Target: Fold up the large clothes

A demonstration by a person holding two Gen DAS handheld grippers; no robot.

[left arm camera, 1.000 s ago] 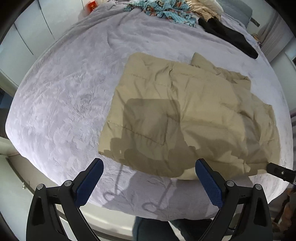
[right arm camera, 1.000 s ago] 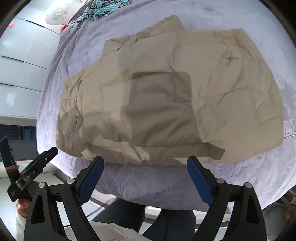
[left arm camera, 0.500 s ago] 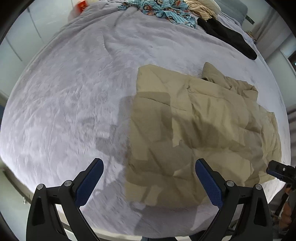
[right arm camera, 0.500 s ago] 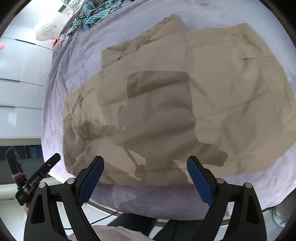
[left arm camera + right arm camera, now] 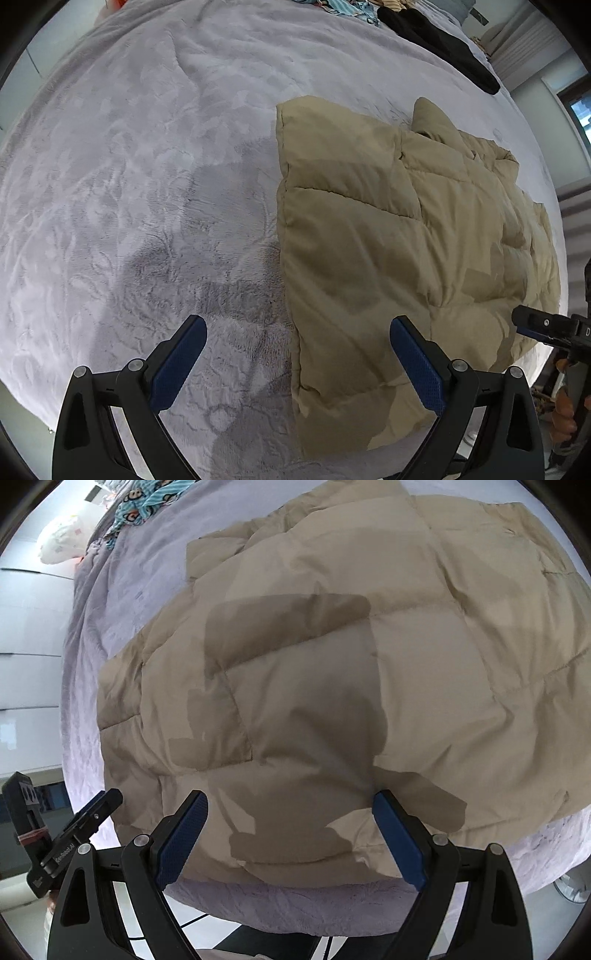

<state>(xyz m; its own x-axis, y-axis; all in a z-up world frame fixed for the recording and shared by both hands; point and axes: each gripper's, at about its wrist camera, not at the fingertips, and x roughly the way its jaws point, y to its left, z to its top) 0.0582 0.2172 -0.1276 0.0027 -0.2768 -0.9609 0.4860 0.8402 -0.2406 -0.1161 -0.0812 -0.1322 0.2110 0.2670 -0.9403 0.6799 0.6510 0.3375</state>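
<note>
We found both the left gripper (image 5: 298,360) and right gripper (image 5: 291,832) wide open and empty, having dropped closer over the tan quilted jacket (image 5: 332,672) lying flat on the lavender bedspread (image 5: 147,184), apparently nearing a grasp.

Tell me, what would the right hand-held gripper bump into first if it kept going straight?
Most likely the tan puffy jacket; the right hand-held gripper, open and empty, points right at its near edge.

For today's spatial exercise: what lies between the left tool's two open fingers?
In the left wrist view, the left tool frames bare lilac bedspread and the beige quilted jacket edge.
</note>
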